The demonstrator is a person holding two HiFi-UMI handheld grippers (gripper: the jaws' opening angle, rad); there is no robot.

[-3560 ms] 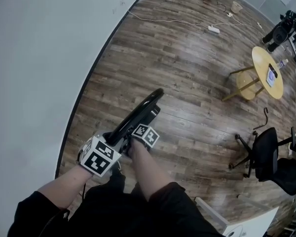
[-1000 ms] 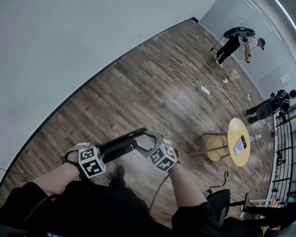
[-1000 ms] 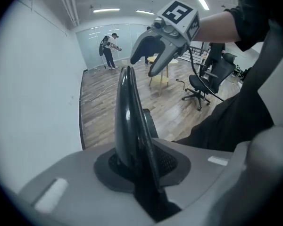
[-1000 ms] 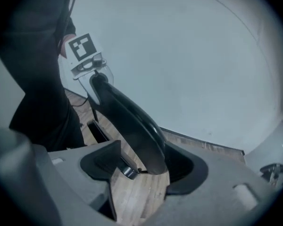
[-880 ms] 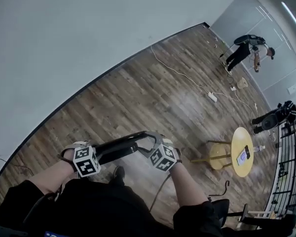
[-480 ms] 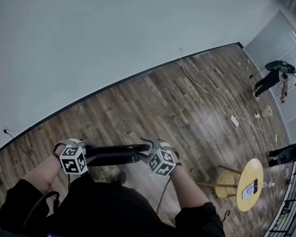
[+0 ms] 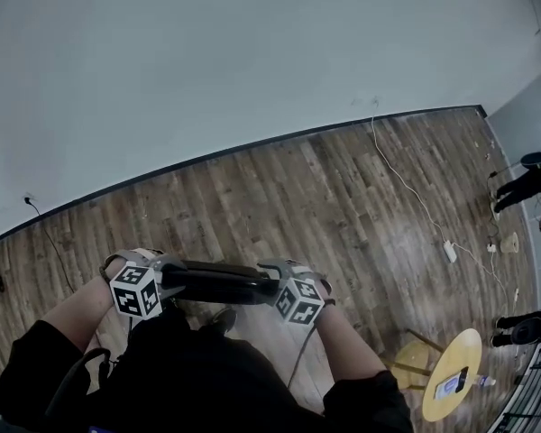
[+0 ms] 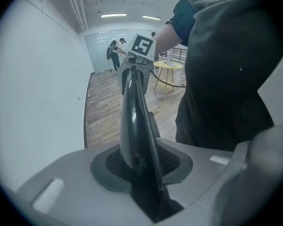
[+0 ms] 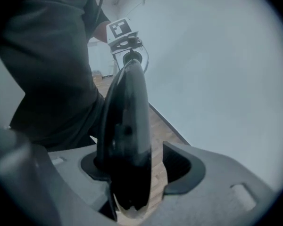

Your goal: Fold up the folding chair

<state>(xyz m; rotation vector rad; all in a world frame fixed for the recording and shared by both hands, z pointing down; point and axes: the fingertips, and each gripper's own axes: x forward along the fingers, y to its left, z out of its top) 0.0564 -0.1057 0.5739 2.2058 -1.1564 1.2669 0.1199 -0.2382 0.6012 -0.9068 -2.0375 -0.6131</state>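
i'm holding the folded folding chair (image 7: 218,282) level, spanning between both tools.
my left gripper (image 7: 165,276) is clamping the chair's near end edge-on, its jaws having just been easing wider with the chair between them. my right gripper (image 7: 272,276) is standing apart around the far end, i think for balance. the head view is showing the whole span, but only the right gripper view is showing floor between chair and one pad.

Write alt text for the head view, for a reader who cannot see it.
A black folding chair lies level between the person's grippers: it sits in the left gripper, whose jaws have just been opening, and in the right gripper. Below is wood floor meeting a pale wall, with a round yellow table lower right.
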